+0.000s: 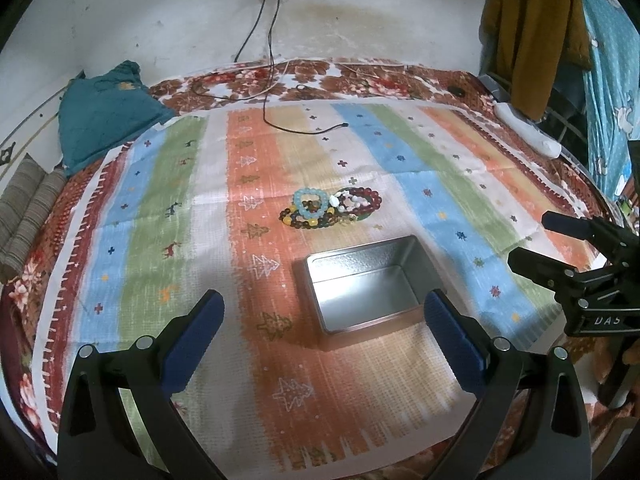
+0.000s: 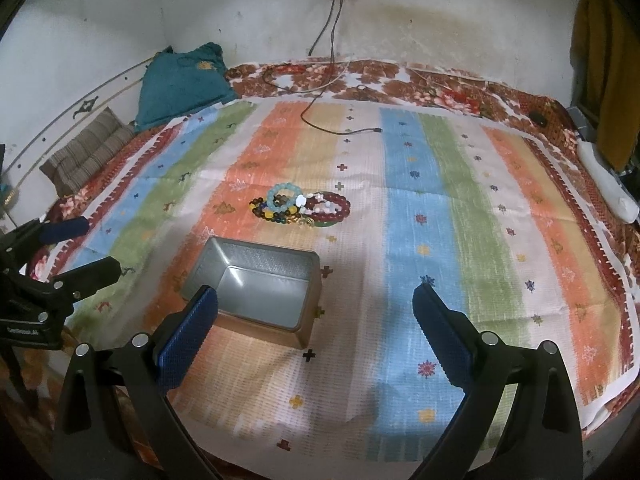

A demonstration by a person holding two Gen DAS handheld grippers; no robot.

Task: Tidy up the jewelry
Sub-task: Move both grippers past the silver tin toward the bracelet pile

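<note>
A pile of bead bracelets [image 1: 330, 208] lies on the striped cloth [image 1: 160, 208]: light blue, dark red, white and mixed brown-yellow beads. It also shows in the right wrist view [image 2: 302, 209]. An open empty metal tin [image 1: 366, 282] stands just in front of the pile, also seen in the right wrist view [image 2: 260, 294]. My left gripper [image 1: 324, 312] is open and empty, above the cloth near the tin. My right gripper [image 2: 316, 308] is open and empty, to the tin's right. Each gripper shows in the other's view, the right one [image 1: 536, 244] and the left one [image 2: 80, 248].
A black charging cable [image 1: 304, 128] trails from a wall socket onto the cloth's far part. A teal cushion [image 1: 104, 120] and a striped folded cloth [image 1: 28, 212] lie at the far left. A white power strip [image 1: 528, 130] lies at the right edge. Clothes [image 1: 532, 28] hang at the far right.
</note>
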